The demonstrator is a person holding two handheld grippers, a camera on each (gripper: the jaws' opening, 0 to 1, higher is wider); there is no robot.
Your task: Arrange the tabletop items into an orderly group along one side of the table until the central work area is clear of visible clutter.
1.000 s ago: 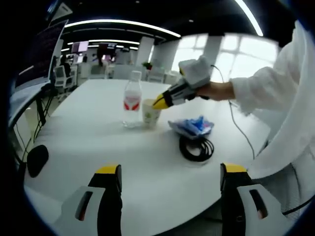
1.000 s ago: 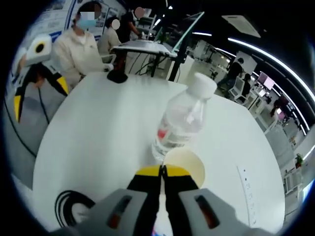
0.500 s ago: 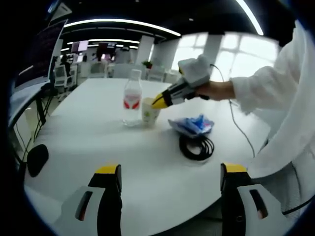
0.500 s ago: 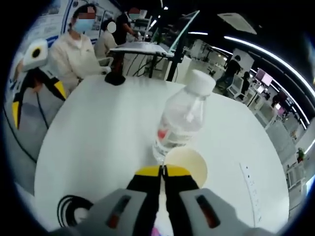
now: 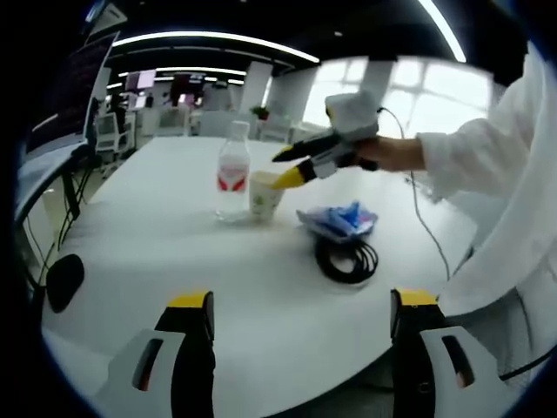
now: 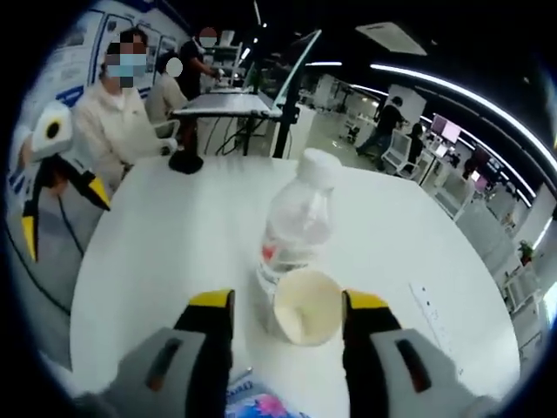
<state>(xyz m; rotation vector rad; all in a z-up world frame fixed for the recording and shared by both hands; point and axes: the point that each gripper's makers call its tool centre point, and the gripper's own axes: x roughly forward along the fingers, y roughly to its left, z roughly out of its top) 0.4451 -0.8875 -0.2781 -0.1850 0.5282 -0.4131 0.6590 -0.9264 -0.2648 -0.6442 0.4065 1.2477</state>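
Cup touching bottle on table

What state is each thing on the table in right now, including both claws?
Water bottle: upright, capped.
Paper cup: upright, empty, beside the bottle.
Black cable: coiled, flat.
Blue packet: lying by the cable.
Right claw: open around the cup.
Left claw: open, holding nothing.

Clear glossy plastic bottle, matt paper cup, smooth white table, crinkly blue plastic packet.
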